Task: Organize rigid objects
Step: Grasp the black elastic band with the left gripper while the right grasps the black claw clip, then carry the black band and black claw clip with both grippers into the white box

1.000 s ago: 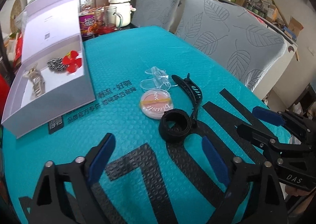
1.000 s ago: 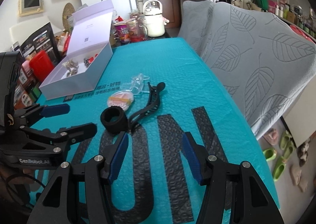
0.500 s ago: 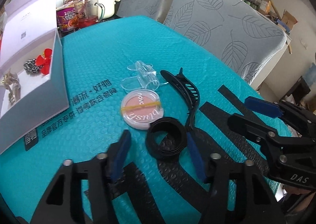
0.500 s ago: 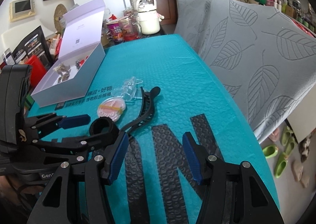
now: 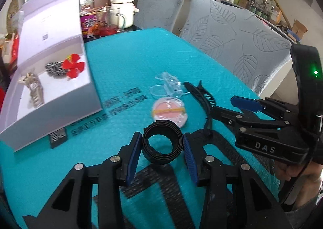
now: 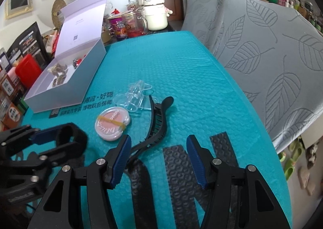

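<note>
My left gripper (image 5: 163, 149) has its blue pads pressed against both sides of the black coiled band (image 5: 162, 143), so I am clamped on it; the right wrist view shows the band (image 6: 70, 138) between those same fingers, and it looks raised a little off the teal mat (image 6: 161, 71), though I cannot tell for sure. My right gripper (image 6: 158, 160) is spread wide and holds nothing, its fingers low over the black lettering on the mat, with the tail of the black hair clip (image 6: 158, 119) reaching toward its left pad (image 6: 120, 161).

Just beyond the band lies the round pink compact (image 5: 170, 111) with a yellow elastic across its lid. The hair clip (image 5: 200, 95) lies just to the right of it, and the clear plastic clip (image 5: 168, 86) sits just behind the compact, touching or nearly touching it. From the left wrist camera, my right gripper (image 5: 238, 107) reaches in from the right, just beside the hair clip.

Further left on the mat stands the open white box (image 5: 60, 107), lid raised, with a red flower piece (image 5: 73, 65) and a few metallic pieces inside. Behind the mat I see a white kettle (image 6: 154, 14) and grey leaf-patterned chair covers (image 6: 272, 47)
</note>
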`<state>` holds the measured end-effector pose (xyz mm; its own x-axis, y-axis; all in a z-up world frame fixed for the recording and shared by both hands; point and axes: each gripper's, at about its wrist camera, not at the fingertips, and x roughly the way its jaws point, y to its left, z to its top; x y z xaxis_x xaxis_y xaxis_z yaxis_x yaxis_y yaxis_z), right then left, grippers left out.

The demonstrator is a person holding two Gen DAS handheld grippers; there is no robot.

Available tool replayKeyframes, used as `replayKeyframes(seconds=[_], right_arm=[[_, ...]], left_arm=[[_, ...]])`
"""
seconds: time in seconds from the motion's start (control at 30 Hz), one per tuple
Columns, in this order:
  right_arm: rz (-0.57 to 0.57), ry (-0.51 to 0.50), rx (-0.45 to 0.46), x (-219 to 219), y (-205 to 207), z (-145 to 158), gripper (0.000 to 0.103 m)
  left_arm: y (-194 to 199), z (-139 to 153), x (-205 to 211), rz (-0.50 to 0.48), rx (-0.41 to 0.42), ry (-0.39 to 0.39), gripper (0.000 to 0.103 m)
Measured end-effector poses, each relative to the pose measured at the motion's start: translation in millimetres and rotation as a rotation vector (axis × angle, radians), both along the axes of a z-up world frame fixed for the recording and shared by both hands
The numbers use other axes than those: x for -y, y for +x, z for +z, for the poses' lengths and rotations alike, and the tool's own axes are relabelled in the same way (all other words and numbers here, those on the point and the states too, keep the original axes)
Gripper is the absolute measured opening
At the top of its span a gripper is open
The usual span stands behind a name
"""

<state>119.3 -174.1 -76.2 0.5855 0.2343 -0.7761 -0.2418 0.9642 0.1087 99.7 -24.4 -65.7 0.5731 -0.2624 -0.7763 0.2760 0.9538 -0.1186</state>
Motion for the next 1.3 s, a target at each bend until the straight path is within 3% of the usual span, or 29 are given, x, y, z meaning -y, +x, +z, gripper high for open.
replayKeyframes(seconds=[0.33,0.47,0.63,1.3], right_arm=[[0.015,-0.078,0.031,-20.7,13.2,-8.8,0.056],[0.006,-0.094,-0.016,-23.7,20.0,-18.4,0.044],[-0.006,-0.110,0.011,-23.6,15.7,-26.1,0.021],[-0.024,-0.037,0.020,-12.8,-30.3,-9.7,0.021]], left_arm=[[-6.3,-5.0,-38.8,0.137,-0.018,-0.023,0.041],[-7.6,-7.4,-45.8,0.158,-0.027,-0.036,0.041],[-12.5,-10.5,-48.9,0.166,-0.037,-0.033,0.041],[-40.2,-4.1,-52.0,0.163,-0.025,-0.042,0.041]])
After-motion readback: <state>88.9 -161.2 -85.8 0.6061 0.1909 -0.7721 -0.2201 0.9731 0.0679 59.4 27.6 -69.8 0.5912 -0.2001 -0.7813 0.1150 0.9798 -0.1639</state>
